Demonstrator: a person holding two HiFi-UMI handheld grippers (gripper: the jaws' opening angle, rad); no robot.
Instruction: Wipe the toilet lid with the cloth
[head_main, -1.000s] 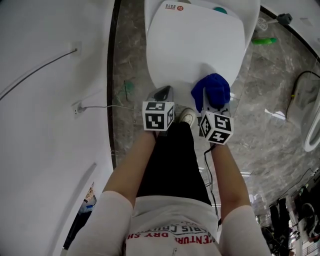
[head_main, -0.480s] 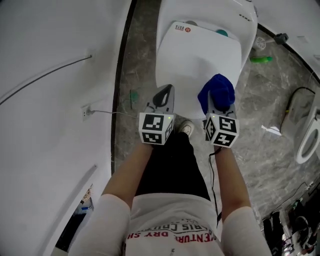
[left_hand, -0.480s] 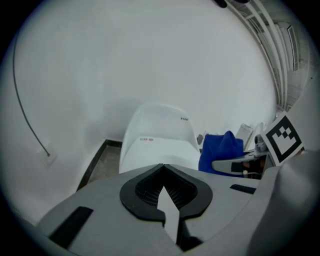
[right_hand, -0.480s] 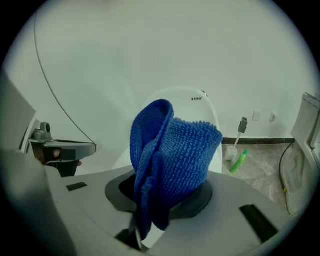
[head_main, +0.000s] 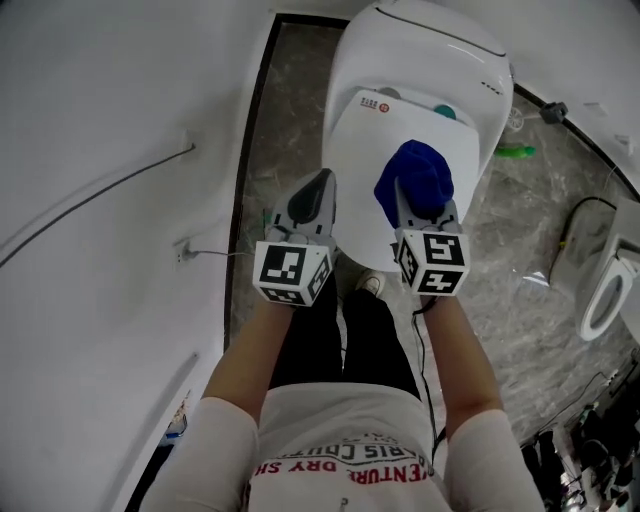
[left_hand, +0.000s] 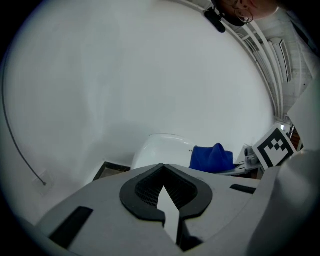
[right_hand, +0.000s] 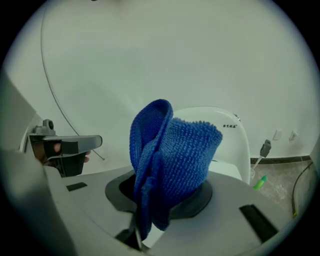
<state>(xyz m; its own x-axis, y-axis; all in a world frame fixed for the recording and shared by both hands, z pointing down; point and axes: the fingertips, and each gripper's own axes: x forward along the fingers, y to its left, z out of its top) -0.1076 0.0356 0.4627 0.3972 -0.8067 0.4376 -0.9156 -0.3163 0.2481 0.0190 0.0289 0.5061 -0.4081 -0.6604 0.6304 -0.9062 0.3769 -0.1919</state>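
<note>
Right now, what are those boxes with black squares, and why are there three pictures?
A person stands at a toilet, holding a tool in each hand. The boxes with square markers are part of those tools. One picture comes from a camera on the person's head, looking down. The other two come from small cameras riding on each tool. The right hand-held gripper is shut on a blue cloth, above the white toilet lid. The left hand-held gripper is shut and holds nothing.

right gripper (right_hand: 150, 220) jaws clamp blue cloth (right_hand: 172, 160) before toilet (right_hand: 230, 145).
</note>
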